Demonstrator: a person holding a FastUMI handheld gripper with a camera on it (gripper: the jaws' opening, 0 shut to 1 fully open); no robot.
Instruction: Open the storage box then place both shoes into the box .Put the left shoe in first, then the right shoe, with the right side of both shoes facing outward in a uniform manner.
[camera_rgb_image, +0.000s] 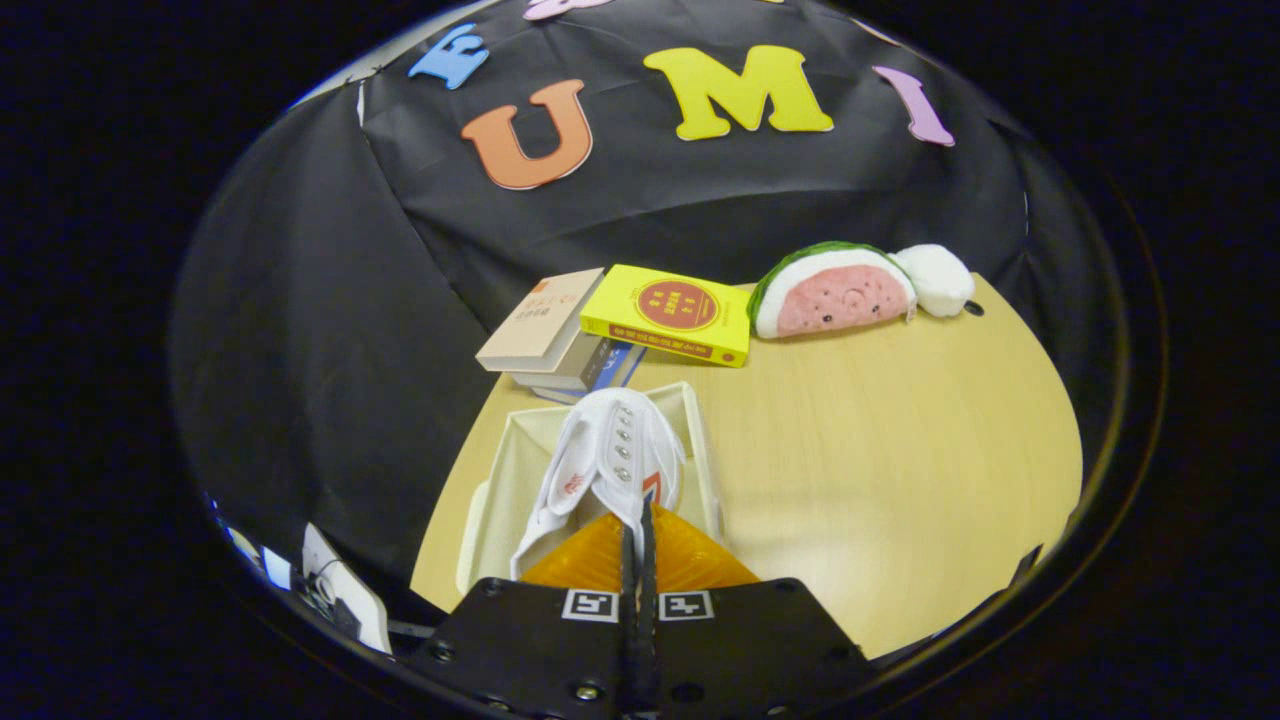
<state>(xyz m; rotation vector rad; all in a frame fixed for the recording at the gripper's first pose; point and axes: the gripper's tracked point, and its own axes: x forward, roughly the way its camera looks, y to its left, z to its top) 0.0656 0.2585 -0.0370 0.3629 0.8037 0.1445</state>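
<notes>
shoe (610, 450): white, hangs over the open box (500, 470), long axis running straight ahead of the jaws
gripper (638, 535): jaws closed, pinching the shoe's near edge
box: on the surface (900, 450), directly below the shoe

From my seat the gripper (638, 535) fingers press together on the white shoe (608, 455), covering its near end. The shoe hides most of the storage box (510, 470) floor, and I can't tell whether a second shoe lies beneath. The yellow book (668, 312) overlaps the stacked books (560, 345). Book cover print is too small to read.
</notes>
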